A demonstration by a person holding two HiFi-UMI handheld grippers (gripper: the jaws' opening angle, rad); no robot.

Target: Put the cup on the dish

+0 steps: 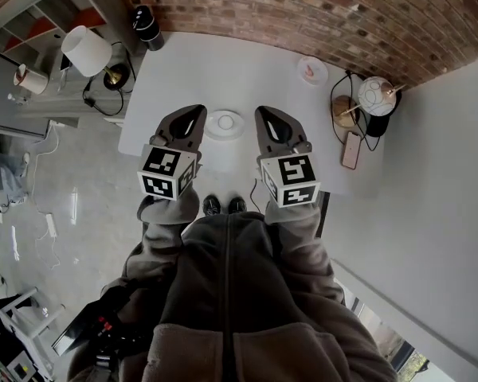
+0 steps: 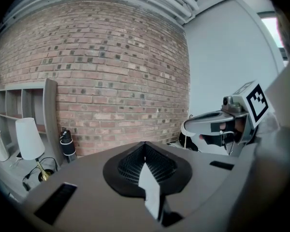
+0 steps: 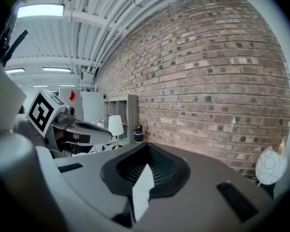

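Cup (image 1: pixel 225 121): I see it standing in the dish (image 1: pixel 210 129), at the near edge of the desk (image 1: pixel 223 62), between my two claws.
Cup axis: upright, seen end-on from above. I can't tell if anything is inside.
Plate (image 1: pixel 322 76): far right on the desk, with a small pink thing (image 1: pixel 308 72) in it.
Left claw (image 1: pixel 193 113): closed, empty.
Right claw (image 1: pixel 266 113): closed, empty.

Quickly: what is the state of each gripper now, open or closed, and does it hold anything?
Left gripper: closed, jaws together, holding nothing.
Right gripper: closed, jaws together, holding nothing.
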